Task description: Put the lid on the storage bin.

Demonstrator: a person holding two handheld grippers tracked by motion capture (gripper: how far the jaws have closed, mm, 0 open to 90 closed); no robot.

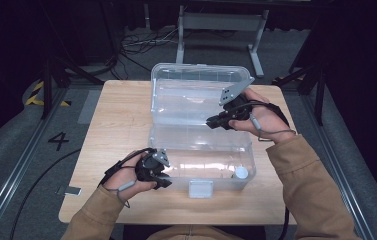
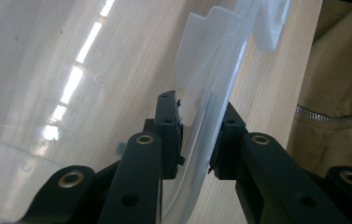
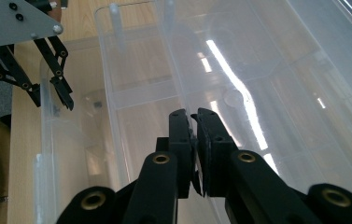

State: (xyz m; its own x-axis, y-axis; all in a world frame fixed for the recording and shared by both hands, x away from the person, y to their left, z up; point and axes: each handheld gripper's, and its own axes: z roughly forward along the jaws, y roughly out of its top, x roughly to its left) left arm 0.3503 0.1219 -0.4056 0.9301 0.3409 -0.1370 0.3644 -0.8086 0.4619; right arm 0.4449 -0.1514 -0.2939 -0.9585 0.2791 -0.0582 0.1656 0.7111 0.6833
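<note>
Keep left hand-held gripper [image 1: 165, 182] spread astride the box [image 1: 201, 150] wall, right hand-held gripper [image 1: 211, 122] pressed together, easing lid [image 1: 196, 95] down.

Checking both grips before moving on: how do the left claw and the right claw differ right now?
The left claw straddles the clear box's near front wall, jaws apart; the right claw is pinched shut at the lid's hinge edge. The left sits low near the person, the right farther back. Both are black.
</note>
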